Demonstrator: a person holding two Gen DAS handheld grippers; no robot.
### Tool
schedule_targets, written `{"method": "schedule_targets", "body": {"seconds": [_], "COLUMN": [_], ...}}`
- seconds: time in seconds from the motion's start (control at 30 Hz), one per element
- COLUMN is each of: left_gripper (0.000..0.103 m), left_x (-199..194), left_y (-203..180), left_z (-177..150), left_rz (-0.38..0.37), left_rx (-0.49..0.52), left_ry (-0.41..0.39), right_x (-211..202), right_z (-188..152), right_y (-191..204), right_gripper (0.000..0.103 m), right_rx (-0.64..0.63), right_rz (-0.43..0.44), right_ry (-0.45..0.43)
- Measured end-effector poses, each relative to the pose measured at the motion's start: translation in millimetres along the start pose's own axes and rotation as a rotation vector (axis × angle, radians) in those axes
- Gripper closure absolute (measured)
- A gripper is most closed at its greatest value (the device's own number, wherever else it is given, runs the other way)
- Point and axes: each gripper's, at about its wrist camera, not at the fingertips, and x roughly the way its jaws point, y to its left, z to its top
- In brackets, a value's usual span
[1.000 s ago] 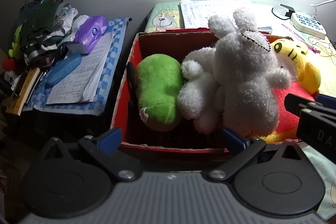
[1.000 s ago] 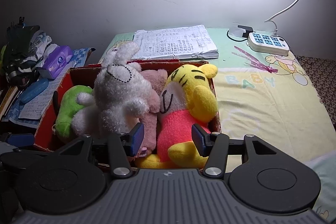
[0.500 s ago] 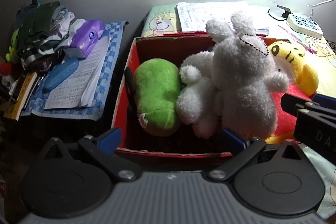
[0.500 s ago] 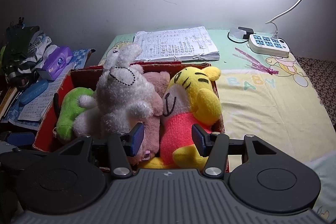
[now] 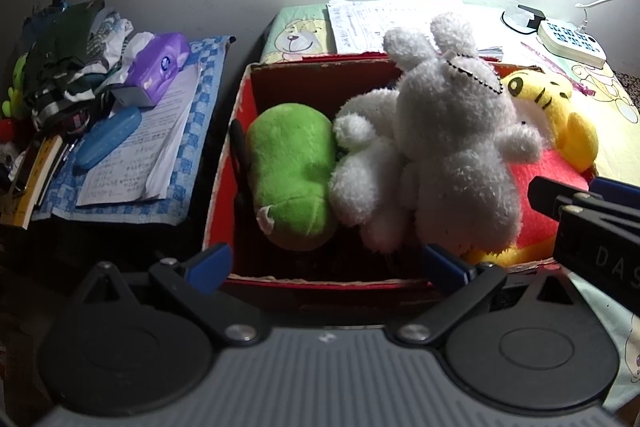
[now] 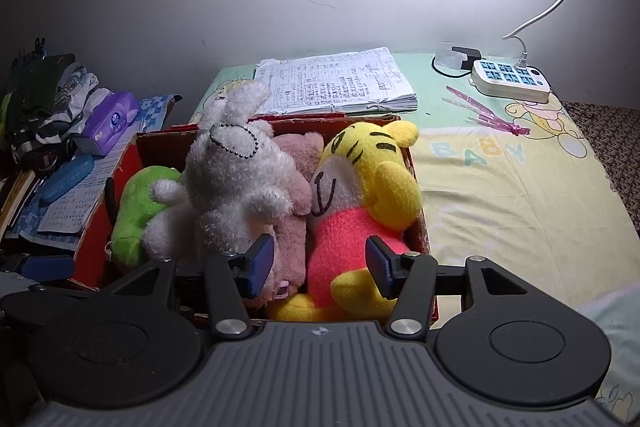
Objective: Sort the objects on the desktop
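Left gripper [image 5: 326, 259] jaws spread wide, empty, hovering at the near edge of the red box [image 5: 224, 187]. Right gripper [image 6: 318, 263] jaws parted, nothing held, just above the yellow tiger plush [image 6: 360, 195] legs.

Box packed with toys: green plush [image 5: 292, 175] at left, white bunny [image 5: 452, 139] leaning over a smaller white plush [image 5: 364, 171], pink plush [image 6: 296, 187] wedged between bunny and tiger.

Surface is covered by a pale cartoon-print cloth [image 6: 500, 187]. A stack of handwritten papers [image 6: 336, 79] sits behind the box, a white power strip [image 6: 510, 81] at far right with its cable running up the wall.

Left side: blue checked cloth [image 5: 200, 75] with loose notes, purple tissue pack [image 5: 160, 67], blue case [image 5: 108, 137], and a pile of dark clutter. Plain grey wall, with bright lamp glare at upper right.
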Motion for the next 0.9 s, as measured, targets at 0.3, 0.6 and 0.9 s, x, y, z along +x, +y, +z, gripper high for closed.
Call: {"method": "schedule_targets", "body": {"seconds": [0.3,0.6,0.9], "left_gripper": [0.001,0.000,0.000], "left_x": [0.3,1.2,4.0], "left_y": [1.3,4.8,7.6], "left_z": [-3.3,-3.7,-2.1], "left_rz": [-0.009,-0.016,-0.029], "left_rx": [0.002,0.001,0.003], "left_ry": [0.007,0.007,0.008], "right_x": [-2.4,-2.4,-1.9], "right_z": [-3.4,-6.3,-6.2], "right_y": [1.1,4.6,7.9], "right_gripper": [0.049,0.049,0.049], "right_rx": [0.006,0.004,0.004], "right_rz": [-0.006,-0.020,-0.021], "right_ry": [-0.002,-0.010,-0.013]}}
